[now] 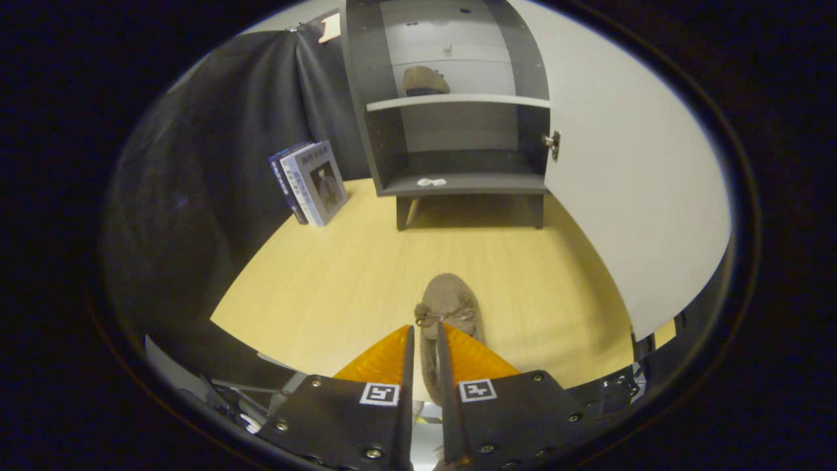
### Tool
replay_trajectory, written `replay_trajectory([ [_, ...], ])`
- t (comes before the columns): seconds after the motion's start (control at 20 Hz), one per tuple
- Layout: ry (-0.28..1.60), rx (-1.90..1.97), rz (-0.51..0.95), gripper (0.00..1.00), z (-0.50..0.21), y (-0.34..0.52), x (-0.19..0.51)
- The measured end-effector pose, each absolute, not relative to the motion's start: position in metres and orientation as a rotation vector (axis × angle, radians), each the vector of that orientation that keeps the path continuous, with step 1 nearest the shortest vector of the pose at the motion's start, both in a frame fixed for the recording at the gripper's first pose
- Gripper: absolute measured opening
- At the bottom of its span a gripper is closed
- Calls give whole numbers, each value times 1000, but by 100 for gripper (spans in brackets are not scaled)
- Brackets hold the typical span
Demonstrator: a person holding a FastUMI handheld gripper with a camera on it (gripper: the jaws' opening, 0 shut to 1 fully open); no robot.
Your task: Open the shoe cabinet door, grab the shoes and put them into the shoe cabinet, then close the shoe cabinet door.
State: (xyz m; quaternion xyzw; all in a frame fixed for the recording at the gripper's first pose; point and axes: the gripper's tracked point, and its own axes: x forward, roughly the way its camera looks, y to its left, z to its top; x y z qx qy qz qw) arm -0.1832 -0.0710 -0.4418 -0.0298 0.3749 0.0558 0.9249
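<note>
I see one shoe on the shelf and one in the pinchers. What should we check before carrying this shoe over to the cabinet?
1. Gripper shut on the shoe: ok, both fingers press its side.
2. Grip firm enough to lift: cannot tell.
3. Cabinet door open: ok, swung wide.
4. Free spot: ok, bottom shelf holds just small white bits.
5. Other shoe put away: ok, on the upper shelf.
6. Books out of the path: ok, standing beside the cabinet.

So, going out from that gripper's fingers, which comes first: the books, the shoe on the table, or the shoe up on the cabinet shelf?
1. The shoe on the table, pinched between the fingers of the gripper.
2. The books, farther off to the left, beside the cabinet.
3. The shelf shoe, inside the open cabinet.
</note>
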Motion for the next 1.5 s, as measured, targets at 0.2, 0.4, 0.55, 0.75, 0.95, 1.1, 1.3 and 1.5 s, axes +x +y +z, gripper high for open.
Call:
replay_trajectory([
  [0.2, 835, -112, 108, 19, -492, -76, -192],
  [0.4, 859, -155, 107, 19, -525, -77, -187],
  [0.55, 865, -181, 107, 19, -540, -76, -178],
  [0.75, 842, -248, 93, 19, -545, -78, -170],
  [0.95, 840, -264, 81, 4, -545, -79, -166],
  [1.1, 834, -250, 69, 0, -534, -80, -160],
  [1.3, 784, -244, 43, 1, -501, -84, -140],
  [1.5, 717, -238, 18, 0, -457, -87, -115],
])
